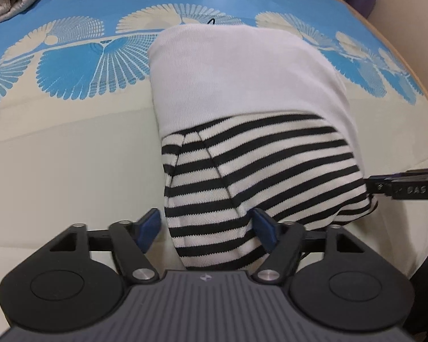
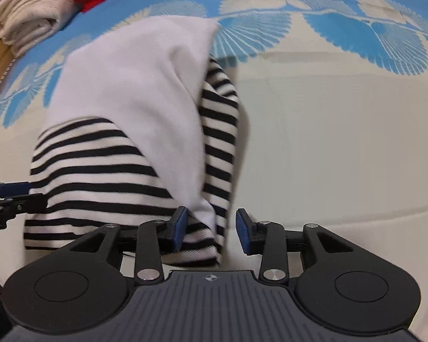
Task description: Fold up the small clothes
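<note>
Plainly, both jaws stand apart: the left hand-held gripper [image 1: 207, 229] straddles the near striped corner of the folded garment [image 1: 251, 108] without pinching it, and the right hand-held gripper [image 2: 211, 232] has the other corner loose between its pads. Lying on the bed [image 1: 57, 148], this soft, light knit will sag and slip; pinch through all layers at the corners.

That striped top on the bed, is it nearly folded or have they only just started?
Well along, it seems. The striped top lies doubled over on the bedspread, its white part folded across the stripes. Both the left gripper and right gripper stand open around its near edge, not pinching. Possibly left: a final tidy, then joining the folded clothes at the far corner.
</note>
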